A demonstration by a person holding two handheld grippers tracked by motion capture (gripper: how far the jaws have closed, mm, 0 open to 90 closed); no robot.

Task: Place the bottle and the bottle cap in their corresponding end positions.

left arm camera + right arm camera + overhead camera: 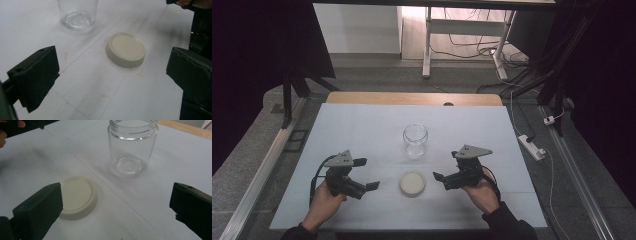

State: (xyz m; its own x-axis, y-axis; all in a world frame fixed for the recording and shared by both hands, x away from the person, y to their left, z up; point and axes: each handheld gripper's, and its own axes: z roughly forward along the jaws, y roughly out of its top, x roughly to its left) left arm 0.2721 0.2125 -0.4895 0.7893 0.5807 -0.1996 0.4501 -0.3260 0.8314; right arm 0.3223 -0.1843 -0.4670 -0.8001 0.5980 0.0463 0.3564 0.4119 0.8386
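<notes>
High view: a round cream plastic lid [412,183] lies flat on the white table [362,130], between the left gripper [366,174] and the right gripper [446,167], both spread wide and holding nothing. A clear empty glass jar [415,141] stands upright just beyond the lid.

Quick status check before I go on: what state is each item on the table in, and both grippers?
Glass jar: upright, open, empty, lid off.
Cream lid: lying flat on the table, apart from the jar, on its near side.
Left gripper: open, holding nothing, left of the lid.
Right gripper: open, holding nothing, right of the lid.
</notes>
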